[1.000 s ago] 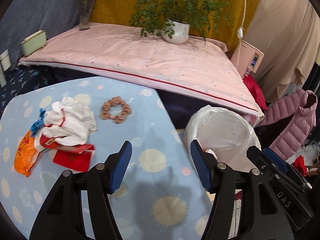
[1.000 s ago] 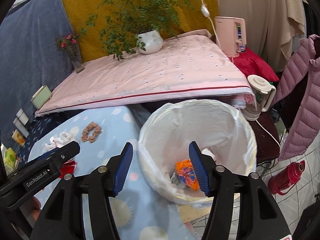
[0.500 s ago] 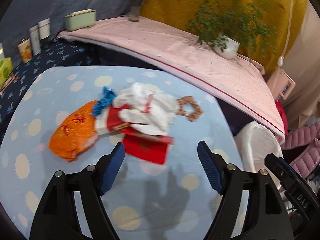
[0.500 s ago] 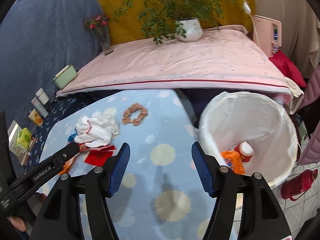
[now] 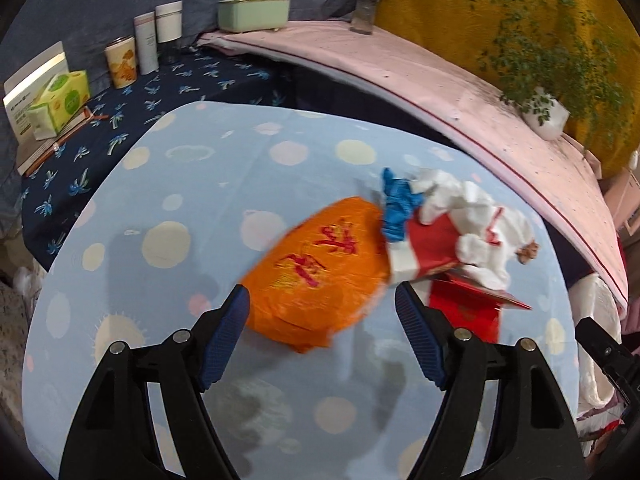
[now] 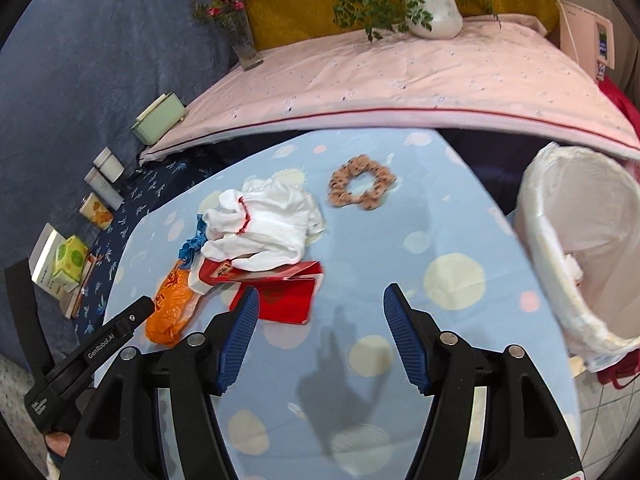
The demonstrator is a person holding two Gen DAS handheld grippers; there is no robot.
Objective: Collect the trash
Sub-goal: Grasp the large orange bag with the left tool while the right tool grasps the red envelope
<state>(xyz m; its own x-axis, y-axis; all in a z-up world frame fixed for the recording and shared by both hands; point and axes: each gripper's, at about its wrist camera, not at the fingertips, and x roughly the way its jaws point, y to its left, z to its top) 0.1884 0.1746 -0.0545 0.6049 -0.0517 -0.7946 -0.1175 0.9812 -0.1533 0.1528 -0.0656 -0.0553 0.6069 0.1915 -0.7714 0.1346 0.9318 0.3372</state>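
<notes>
An orange wrapper [image 5: 320,276] lies on the blue dotted table [image 5: 168,208], beside a red packet [image 5: 468,308], a blue scrap [image 5: 396,204] and white cloth [image 5: 472,216]. My left gripper [image 5: 322,320] is open, its jaws on either side of the orange wrapper's near end. My right gripper [image 6: 320,316] is open and empty above the table, near the red packet [image 6: 288,296]; the white cloth [image 6: 264,228] and orange wrapper [image 6: 172,304] lie left of it. The white-lined bin [image 6: 580,240] stands at the table's right edge.
A brown scrunchie [image 6: 360,188] lies further back on the table. A pink-covered bed [image 6: 400,76] with a potted plant [image 6: 432,16] and vase [image 6: 244,48] is behind. Boxes and tins [image 5: 120,60] stand on the dark blue cloth at left.
My left gripper has swung left from the bin to the trash pile and now straddles the orange wrapper. My right gripper has turned from the bin toward the table.
</notes>
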